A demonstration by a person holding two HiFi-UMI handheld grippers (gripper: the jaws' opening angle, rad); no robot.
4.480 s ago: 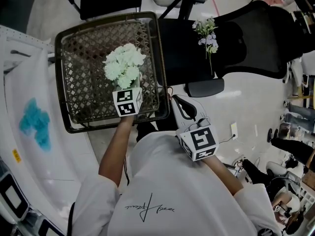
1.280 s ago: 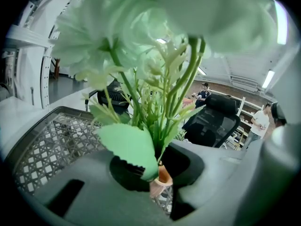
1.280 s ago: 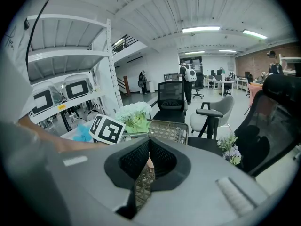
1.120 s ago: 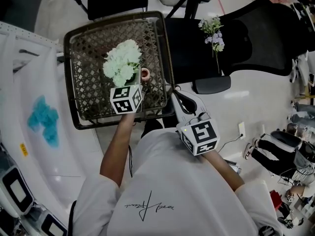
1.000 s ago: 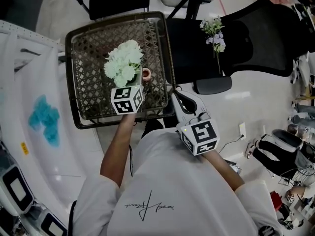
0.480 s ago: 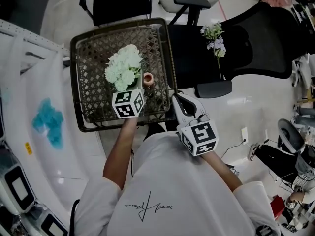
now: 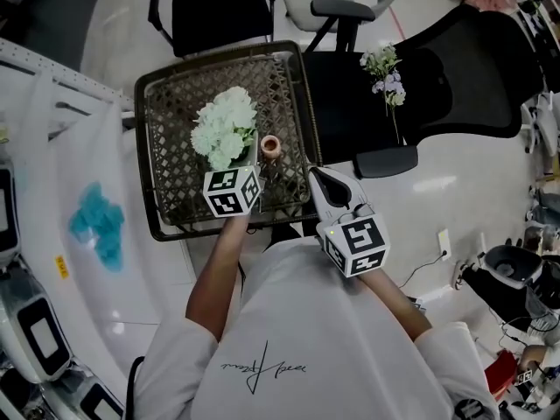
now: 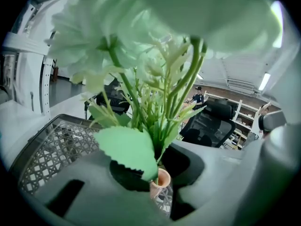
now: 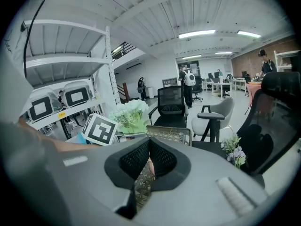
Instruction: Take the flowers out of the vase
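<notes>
The black office chair (image 7: 455, 77) is the biggest thing in front of me, off to my right. A small lilac and white sprig (image 7: 385, 66) lies on its seat. Beside the chair, to my left, stands the dark woven basket (image 7: 175, 182), and everything I am working on sits over it.

My left claw (image 8: 159, 163) comes in over the basket's near edge. It is closed narrow on the green stems of the white flower bunch (image 7: 226, 128). The stems run up between the two pads, one broad toothed leaf hangs across the left pad, and the pale blooms spread wide above and ahead of the claw, filling most of the left gripper view.

My right claw (image 9: 149, 147) hangs just outside the basket's near right corner, well apart from the bunch. Its pads meet at the tips and hold nothing. Only basket weave shows through the gap under them.

The little terracotta vase (image 7: 270, 145) stands upright in the basket, just to the right of the blooms from above. It sits directly below the gathered stems. I cannot tell whether the stem ends have cleared its mouth.
</notes>
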